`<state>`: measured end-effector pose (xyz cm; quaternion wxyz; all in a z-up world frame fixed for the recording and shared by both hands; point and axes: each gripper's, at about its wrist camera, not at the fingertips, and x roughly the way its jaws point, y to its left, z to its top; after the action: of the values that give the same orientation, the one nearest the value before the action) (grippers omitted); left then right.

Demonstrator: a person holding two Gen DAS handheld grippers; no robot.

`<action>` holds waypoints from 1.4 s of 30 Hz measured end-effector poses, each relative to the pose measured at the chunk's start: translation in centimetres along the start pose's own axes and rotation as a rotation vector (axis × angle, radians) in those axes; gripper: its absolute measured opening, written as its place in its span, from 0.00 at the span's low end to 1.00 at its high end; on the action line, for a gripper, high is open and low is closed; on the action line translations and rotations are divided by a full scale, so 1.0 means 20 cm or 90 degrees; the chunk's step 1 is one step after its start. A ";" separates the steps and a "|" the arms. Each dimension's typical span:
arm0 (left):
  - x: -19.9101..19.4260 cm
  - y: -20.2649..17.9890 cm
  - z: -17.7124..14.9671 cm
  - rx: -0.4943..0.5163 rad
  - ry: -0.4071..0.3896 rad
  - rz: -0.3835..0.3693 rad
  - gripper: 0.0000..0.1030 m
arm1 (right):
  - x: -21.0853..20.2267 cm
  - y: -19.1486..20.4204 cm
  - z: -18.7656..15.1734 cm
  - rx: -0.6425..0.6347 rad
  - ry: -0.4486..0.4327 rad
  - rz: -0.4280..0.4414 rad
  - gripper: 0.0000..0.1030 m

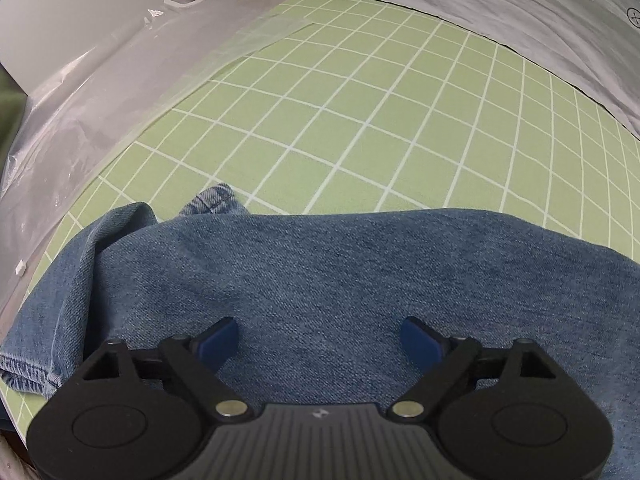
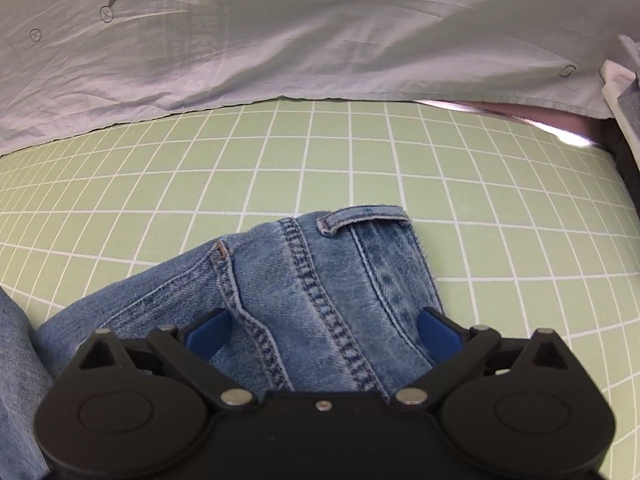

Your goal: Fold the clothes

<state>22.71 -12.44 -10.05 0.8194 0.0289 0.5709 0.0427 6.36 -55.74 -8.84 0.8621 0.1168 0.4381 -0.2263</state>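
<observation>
A pair of blue jeans [image 1: 320, 272] lies on a green grid mat [image 1: 360, 120]. In the left wrist view I see a plain leg panel with hems at the left. My left gripper [image 1: 320, 340] is open just above this denim, its blue pads [image 1: 220, 340] wide apart. In the right wrist view the jeans' waistband end [image 2: 320, 280] shows seams and a belt loop [image 2: 360, 216]. My right gripper [image 2: 324, 332] is open with the waistband denim between its spread pads [image 2: 440, 334], not pinched.
A white printed cloth [image 2: 280, 40] lies along the mat's far edge and also shows in the left wrist view [image 1: 500, 12]. Clear plastic bags [image 1: 80, 100] lie at the mat's left side. The mat [image 2: 160, 168] lies bare between jeans and cloth.
</observation>
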 end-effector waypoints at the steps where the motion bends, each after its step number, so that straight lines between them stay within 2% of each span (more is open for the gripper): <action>1: 0.00 0.00 0.00 0.001 0.001 0.001 0.88 | -0.01 0.00 0.00 -0.006 -0.004 0.003 0.87; 3: 0.00 -0.01 0.01 0.004 0.005 0.003 0.88 | -0.04 0.01 0.00 -0.018 -0.014 0.007 0.74; 5: 0.00 -0.01 0.01 0.007 0.010 0.005 0.88 | -0.07 0.03 0.00 -0.038 -0.026 0.000 0.49; 6: 0.00 -0.02 0.02 0.010 0.011 0.005 0.88 | -0.08 0.03 0.00 -0.047 -0.033 -0.005 0.43; 7: -0.01 -0.02 0.02 0.013 0.009 0.005 0.88 | -0.10 0.03 0.00 -0.055 -0.043 -0.022 0.32; 8: -0.02 -0.02 0.02 0.014 0.006 0.005 0.88 | -0.13 0.01 0.00 -0.059 -0.054 -0.050 0.28; 10: -0.07 0.01 0.01 0.008 -0.013 0.006 0.88 | -0.18 -0.04 0.01 -0.062 -0.074 -0.105 0.26; 13: -0.13 0.08 0.01 -0.009 -0.049 0.014 0.88 | -0.25 -0.23 -0.02 0.018 -0.086 -0.172 0.25; 16: -0.14 0.16 0.00 -0.018 -0.070 0.039 0.88 | -0.29 -0.41 -0.09 0.055 -0.071 -0.289 0.25; 18: -0.12 0.18 -0.01 -0.006 -0.072 0.056 0.88 | -0.31 -0.51 -0.13 0.097 -0.053 -0.321 0.25; 20: -0.10 0.20 -0.01 0.016 -0.072 0.060 0.88 | -0.33 -0.57 -0.17 0.122 -0.045 -0.316 0.26; 25: -0.09 0.12 -0.01 0.066 -0.087 -0.008 0.88 | -0.34 -0.58 -0.20 0.118 -0.047 -0.311 0.28; 27: -0.08 0.06 -0.01 0.098 -0.091 0.002 0.88 | -0.32 -0.58 -0.18 0.126 -0.045 -0.315 0.29; 29: -0.05 0.01 -0.01 0.114 -0.084 0.038 0.77 | -0.32 -0.57 -0.17 0.136 -0.044 -0.317 0.29; 32: -0.03 0.05 0.02 0.071 -0.069 0.037 0.48 | -0.33 -0.56 -0.18 0.146 -0.045 -0.318 0.29; 33: -0.03 0.08 0.04 0.051 -0.066 0.033 0.22 | -0.33 -0.56 -0.19 0.145 -0.046 -0.317 0.29; 34: -0.04 0.10 0.05 0.039 -0.071 0.038 0.06 | -0.34 -0.56 -0.19 0.144 -0.048 -0.316 0.29; 38: -0.13 0.23 0.10 0.016 -0.130 0.084 0.05 | -0.35 -0.56 -0.21 0.144 -0.063 -0.317 0.27; 42: -0.38 0.33 0.26 0.016 -0.244 0.141 0.05 | -0.40 -0.54 -0.18 0.140 -0.097 -0.339 0.23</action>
<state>24.72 -6.59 -0.60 0.9029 0.1094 0.3985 0.1188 -5.59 -61.41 -4.57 0.7851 0.0727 0.3600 -0.4988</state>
